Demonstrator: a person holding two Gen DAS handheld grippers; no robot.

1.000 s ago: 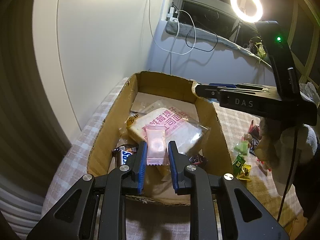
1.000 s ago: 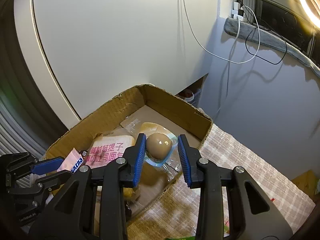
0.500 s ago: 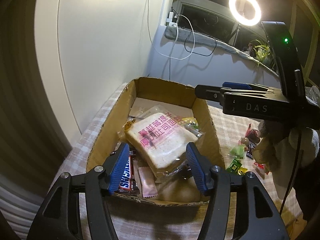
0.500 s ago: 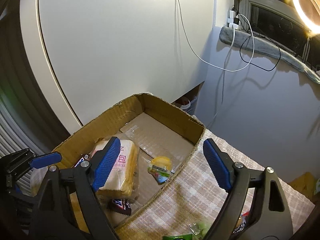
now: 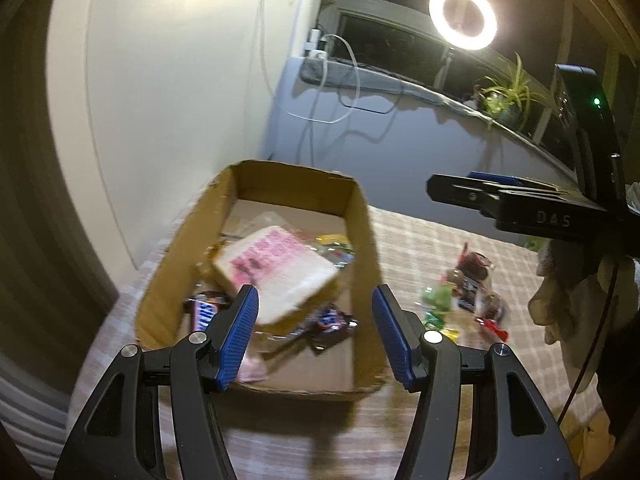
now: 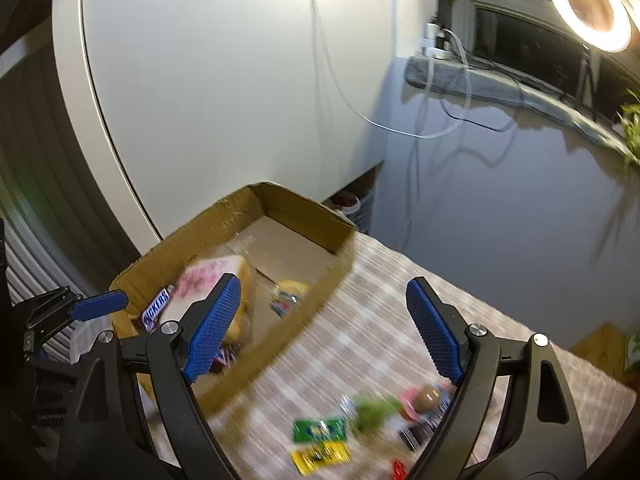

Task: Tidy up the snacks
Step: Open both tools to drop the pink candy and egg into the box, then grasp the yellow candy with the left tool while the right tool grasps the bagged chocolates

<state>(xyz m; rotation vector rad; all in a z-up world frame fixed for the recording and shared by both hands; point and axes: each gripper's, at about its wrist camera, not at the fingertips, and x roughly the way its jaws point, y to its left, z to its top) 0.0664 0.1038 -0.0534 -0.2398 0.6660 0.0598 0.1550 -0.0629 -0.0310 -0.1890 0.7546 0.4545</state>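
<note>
A brown cardboard box [image 5: 362,216] stands on the checked tablecloth. It holds a bread pack with pink print [image 5: 276,268], Snickers bars [image 5: 204,314], a pink sachet [image 5: 252,372] and a yellow-topped packet [image 6: 286,294]. My left gripper [image 5: 316,332] is open and empty above the box's near end. My right gripper [image 6: 324,328] is open and empty above the box's right wall [image 6: 304,320]. Loose snacks [image 6: 320,430] lie on the cloth to the right, also in the left wrist view [image 5: 438,296].
A white wall panel [image 6: 220,100] stands behind the box. A ring light [image 5: 462,16] and a windowsill with cables [image 5: 340,76] are at the back. The right gripper's body [image 5: 532,208] hangs over the cloth in the left wrist view.
Both grippers opened and dropped their snacks into the box: the pink sachet from the left, the egg-shaped packet from the right. Both then pulled back and swung right toward the loose snacks.
</note>
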